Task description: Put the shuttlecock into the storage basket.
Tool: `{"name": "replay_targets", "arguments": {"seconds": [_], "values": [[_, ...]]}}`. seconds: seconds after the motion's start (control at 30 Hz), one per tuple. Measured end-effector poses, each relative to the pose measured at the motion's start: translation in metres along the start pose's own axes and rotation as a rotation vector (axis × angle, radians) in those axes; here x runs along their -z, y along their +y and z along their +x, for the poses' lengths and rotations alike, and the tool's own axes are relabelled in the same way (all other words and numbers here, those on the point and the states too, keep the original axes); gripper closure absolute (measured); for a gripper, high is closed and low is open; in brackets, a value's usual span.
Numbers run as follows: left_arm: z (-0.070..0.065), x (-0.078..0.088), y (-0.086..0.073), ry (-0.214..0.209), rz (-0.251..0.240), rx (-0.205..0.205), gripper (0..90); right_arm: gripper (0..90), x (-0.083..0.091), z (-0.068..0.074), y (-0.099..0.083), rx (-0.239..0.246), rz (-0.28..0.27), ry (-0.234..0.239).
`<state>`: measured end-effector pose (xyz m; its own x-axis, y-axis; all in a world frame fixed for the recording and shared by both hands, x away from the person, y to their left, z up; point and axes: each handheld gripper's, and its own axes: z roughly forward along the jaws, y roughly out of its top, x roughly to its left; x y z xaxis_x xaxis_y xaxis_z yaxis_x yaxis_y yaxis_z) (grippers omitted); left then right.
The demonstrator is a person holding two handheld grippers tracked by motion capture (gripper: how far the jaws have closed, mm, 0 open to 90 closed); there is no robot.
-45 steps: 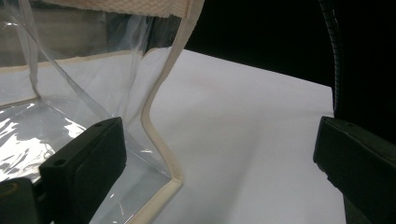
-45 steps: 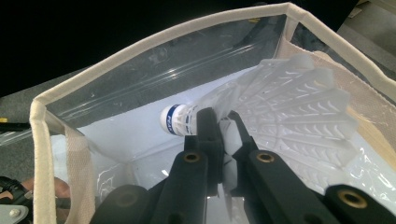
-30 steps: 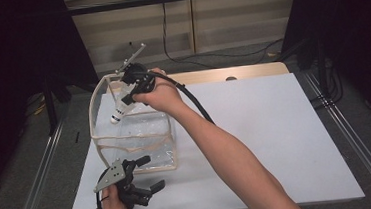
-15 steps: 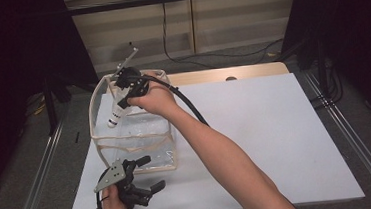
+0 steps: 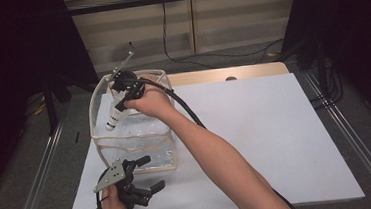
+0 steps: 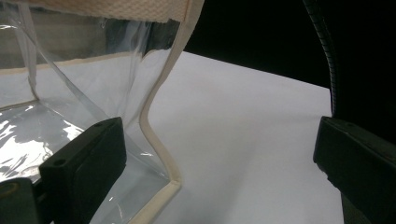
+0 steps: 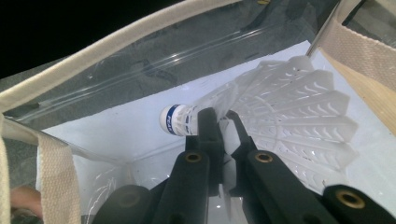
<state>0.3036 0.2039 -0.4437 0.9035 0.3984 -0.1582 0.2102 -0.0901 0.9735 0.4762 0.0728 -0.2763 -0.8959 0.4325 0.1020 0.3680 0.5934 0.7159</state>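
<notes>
One shuttlecock [image 7: 261, 109] hangs pinched in the right gripper [image 7: 219, 128] above the clear bag's [image 5: 107, 140] mouth, left gripper [image 6: 219, 158] gaping beside its corner; next, I judge, lowering and releasing.

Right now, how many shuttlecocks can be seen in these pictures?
1. The shuttlecock is clamped in the right gripper, over the open top of the clear bag. None lies on the bag's visible floor.

A recording bay in a lab or studio: a white surface [image 5: 275, 127] stands on grey carpet [image 5: 49, 180], boxed in by black curtains [image 5: 15, 72]. Metal rails [image 5: 361, 136] flank it, and cables [image 5: 210, 57] trail along the pale back wall [image 5: 236, 15].
</notes>
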Motion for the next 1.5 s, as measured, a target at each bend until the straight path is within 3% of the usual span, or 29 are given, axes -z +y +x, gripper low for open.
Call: {"name": "replay_targets", "arguments": {"seconds": [0.8,1.5], "values": [[0.0,0.0,0.0,-0.002,-0.001,0.001,2.8,88.8,-0.021,-0.003,-0.002,0.006,0.041,0.005],[0.001,-0.001,0.0,-0.003,0.001,0.004,2.7,88.5,-0.03,-0.002,-0.004,0.056,0.072,0.005]]}}
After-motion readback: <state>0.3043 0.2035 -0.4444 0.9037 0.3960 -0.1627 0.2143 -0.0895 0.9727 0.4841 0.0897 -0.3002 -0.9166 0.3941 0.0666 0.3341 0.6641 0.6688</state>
